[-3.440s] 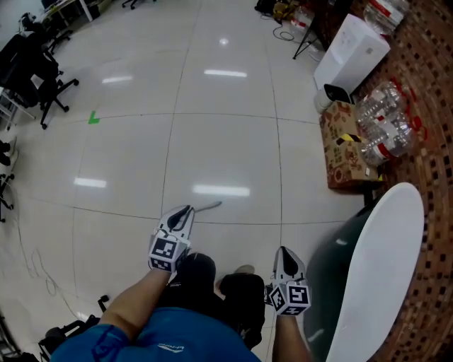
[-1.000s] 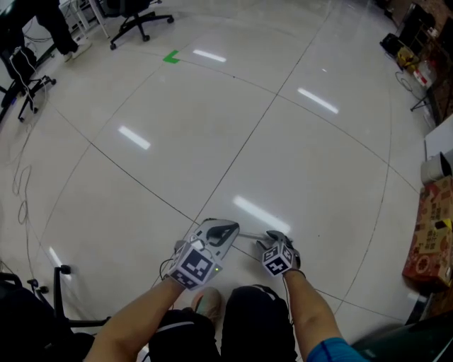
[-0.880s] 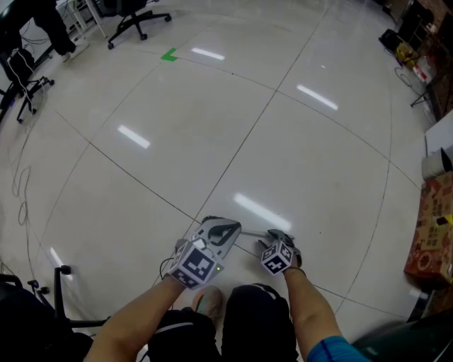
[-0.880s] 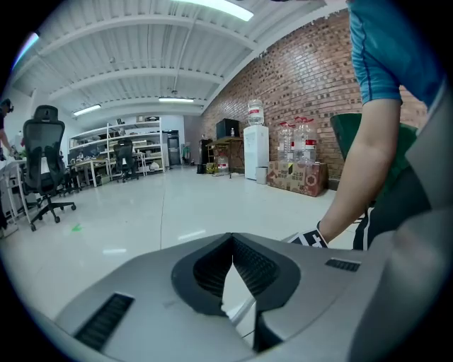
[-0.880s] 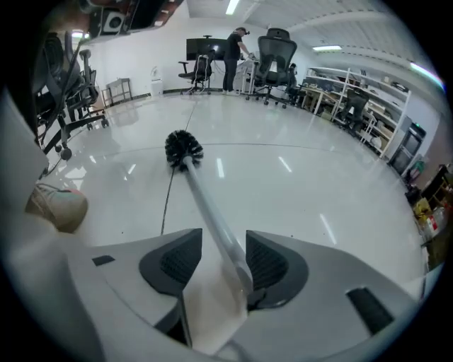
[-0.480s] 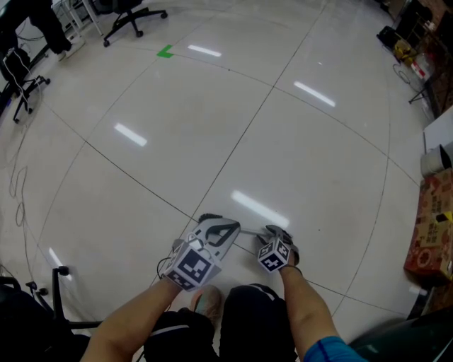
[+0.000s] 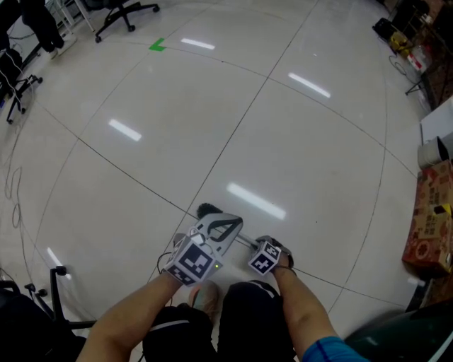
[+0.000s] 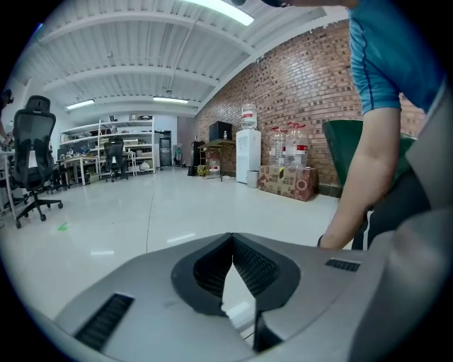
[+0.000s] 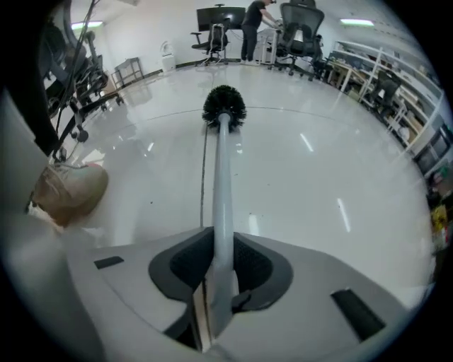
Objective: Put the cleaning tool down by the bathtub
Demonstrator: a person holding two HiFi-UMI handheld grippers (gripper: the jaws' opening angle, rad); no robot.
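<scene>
The cleaning tool is a toilet brush with a black bristle head (image 7: 207, 210) and a pale grey handle (image 9: 221, 184). It lies low over the white floor, its head (image 9: 224, 106) pointing away from me. My right gripper (image 7: 267, 242) points steeply down, and the handle's near end sits between its jaws (image 9: 221, 244). The jaws have just been closing and their pads now press on the handle. My left gripper (image 7: 230, 225) hovers over the middle of the handle and hides it. Its tips (image 8: 231, 240) meet with nothing between them.
The dark green bathtub (image 7: 403, 339) shows at the bottom right corner, behind me to the right. A printed cardboard box (image 7: 426, 219) and a white bin (image 7: 433, 152) stand at the right edge. Office chairs (image 7: 120, 10) are far off at the top left. My shoe (image 9: 67, 191) is beside the right gripper.
The right gripper has sunk toward the floor and come nearer to me, its jaws closing on the handle. The brush head now shows beyond the left gripper, which stayed put.
</scene>
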